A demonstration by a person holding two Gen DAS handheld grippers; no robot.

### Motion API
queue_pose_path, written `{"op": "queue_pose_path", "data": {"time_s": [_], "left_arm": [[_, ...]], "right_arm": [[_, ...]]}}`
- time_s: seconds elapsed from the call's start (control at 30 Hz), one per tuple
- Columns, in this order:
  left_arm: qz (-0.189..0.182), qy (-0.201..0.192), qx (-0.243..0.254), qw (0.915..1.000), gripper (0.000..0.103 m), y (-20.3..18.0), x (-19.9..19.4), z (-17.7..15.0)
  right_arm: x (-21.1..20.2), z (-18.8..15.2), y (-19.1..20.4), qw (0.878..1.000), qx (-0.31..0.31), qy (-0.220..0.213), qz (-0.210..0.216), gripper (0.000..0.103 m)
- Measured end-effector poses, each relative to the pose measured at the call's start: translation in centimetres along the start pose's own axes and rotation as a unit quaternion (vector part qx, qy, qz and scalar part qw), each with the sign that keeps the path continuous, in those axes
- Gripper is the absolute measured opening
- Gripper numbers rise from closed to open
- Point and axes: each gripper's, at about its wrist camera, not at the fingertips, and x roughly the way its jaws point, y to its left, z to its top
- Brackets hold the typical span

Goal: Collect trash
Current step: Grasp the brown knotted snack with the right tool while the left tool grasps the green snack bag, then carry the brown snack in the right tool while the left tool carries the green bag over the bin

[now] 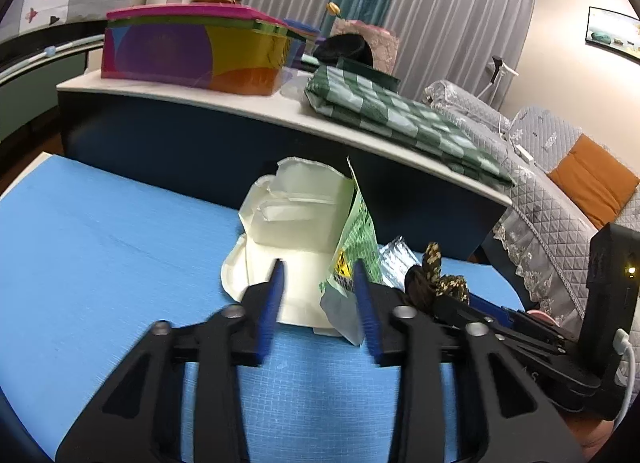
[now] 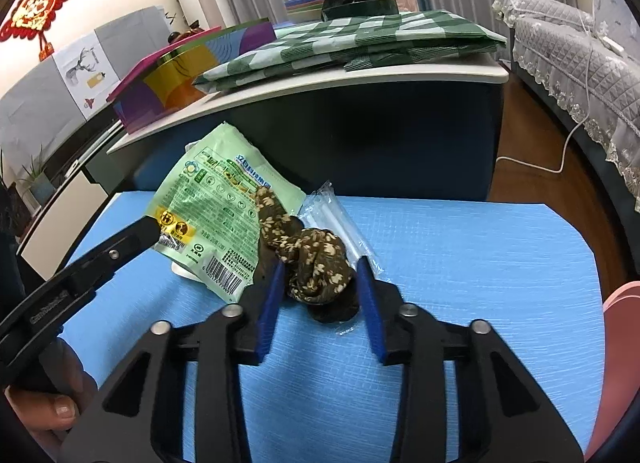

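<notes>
A crushed white foam container and a green snack wrapper lie on the blue mat. My left gripper is open, its blue fingers on either side of the container's near edge and the wrapper's lower corner. In the right wrist view the wrapper stands tilted, with the left gripper's tip at its lower left corner. My right gripper is open around a knotted dark patterned cloth. A clear plastic sleeve lies just behind the cloth.
A dark cabinet with a white top stands behind the mat, carrying a colourful box and folded green checked cloth. A grey quilted sofa stands to the right. A pink object sits at the mat's right edge.
</notes>
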Motion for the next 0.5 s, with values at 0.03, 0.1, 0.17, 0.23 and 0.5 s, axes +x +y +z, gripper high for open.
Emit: {"op": "queue_pose_path", "data": {"time_s": [0.03, 0.1, 0.17, 0.23, 0.5], "left_arm": [[-0.001, 0.002, 0.001, 1.0000, 0.020, 0.0, 0.0, 0.0], [-0.007, 0.006, 0.003, 1.0000, 0.009, -0.2, 0.0, 0.0], [-0.008, 0.006, 0.006, 0.9999, 0.007, -0.5, -0.2, 0.1], [-0.008, 0.004, 0.014, 0.9999, 0.006, -1.0, -0.7, 0.1], [-0.007, -0.009, 0.056, 0.9984, 0.004, -3.3, -3.8, 0.1]], "right_arm": [[-0.1, 0.0, 0.1, 1.000, -0.003, -0.001, -0.002, 0.024], [-0.4, 0.0, 0.1, 1.000, -0.006, 0.001, -0.003, 0.018], [-0.8, 0.0, 0.0, 1.000, -0.006, 0.000, -0.004, 0.014], [-1.3, 0.1, 0.0, 1.000, -0.004, -0.003, -0.003, 0.012], [-5.5, 0.4, 0.4, 0.999, -0.008, -0.028, -0.012, 0.010]]}}
